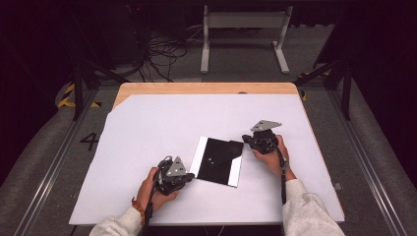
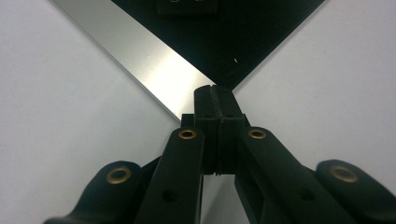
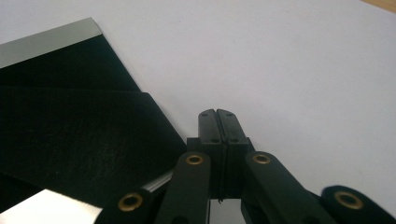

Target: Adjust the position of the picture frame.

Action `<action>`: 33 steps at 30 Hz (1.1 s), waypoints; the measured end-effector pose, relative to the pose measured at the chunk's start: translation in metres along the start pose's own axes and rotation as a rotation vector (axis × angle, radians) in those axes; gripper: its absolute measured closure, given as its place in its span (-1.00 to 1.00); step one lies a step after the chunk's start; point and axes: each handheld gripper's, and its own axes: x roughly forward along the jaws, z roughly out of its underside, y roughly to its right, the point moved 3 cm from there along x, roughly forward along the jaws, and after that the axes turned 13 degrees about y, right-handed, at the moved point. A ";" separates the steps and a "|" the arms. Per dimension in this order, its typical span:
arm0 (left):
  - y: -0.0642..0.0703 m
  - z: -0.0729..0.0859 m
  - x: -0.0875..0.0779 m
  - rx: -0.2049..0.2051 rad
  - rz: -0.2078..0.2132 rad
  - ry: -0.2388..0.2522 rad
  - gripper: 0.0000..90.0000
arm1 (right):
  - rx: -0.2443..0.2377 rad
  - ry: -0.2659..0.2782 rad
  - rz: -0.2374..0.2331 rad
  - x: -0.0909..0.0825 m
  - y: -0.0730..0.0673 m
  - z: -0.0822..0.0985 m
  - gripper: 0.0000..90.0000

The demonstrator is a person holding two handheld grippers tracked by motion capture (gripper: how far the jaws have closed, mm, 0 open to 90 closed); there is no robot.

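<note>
A black flat pouch (image 1: 220,157) with a fold-over flap lies on a shiny silver plate (image 1: 199,156) in the middle of the white sheet. My left gripper (image 1: 189,175) sits at the plate's near left corner, jaws shut with nothing between them. In the left gripper view its tips (image 2: 215,88) meet the corner where the silver strip (image 2: 140,60) and the black pouch (image 2: 224,37) end. My right gripper (image 1: 246,139) is at the pouch's far right corner, also shut and empty. In the right gripper view its tips (image 3: 217,113) rest on the white sheet just right of the black flap (image 3: 70,135).
The white sheet (image 1: 147,128) covers most of a wooden table (image 1: 196,88), whose bare edge shows at the back. Beyond the table are a white frame (image 1: 243,34) and loose cables (image 1: 162,51) on the floor. Both of the person's forearms reach in from the near edge.
</note>
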 end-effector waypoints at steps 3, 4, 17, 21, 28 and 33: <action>-0.002 0.000 0.001 -0.003 -0.004 0.003 1.00 | -0.010 -0.011 -0.011 0.004 -0.002 0.000 1.00; -0.003 -0.001 0.001 -0.002 -0.006 0.004 1.00 | -0.014 -0.021 -0.011 0.005 -0.002 0.001 1.00; -0.018 -0.002 0.002 -0.007 -0.041 -0.005 1.00 | 0.046 -0.038 -0.054 -0.006 0.000 0.008 1.00; -0.023 -0.002 0.003 -0.004 -0.063 -0.007 1.00 | 0.042 -0.044 -0.053 -0.012 -0.003 0.011 1.00; -0.037 -0.003 0.006 -0.035 -0.098 0.003 0.99 | 0.024 -0.035 -0.097 -0.030 -0.017 0.020 1.00; -0.044 -0.004 0.008 -0.040 -0.108 0.006 0.99 | -0.006 -0.043 -0.115 -0.041 -0.029 0.025 1.00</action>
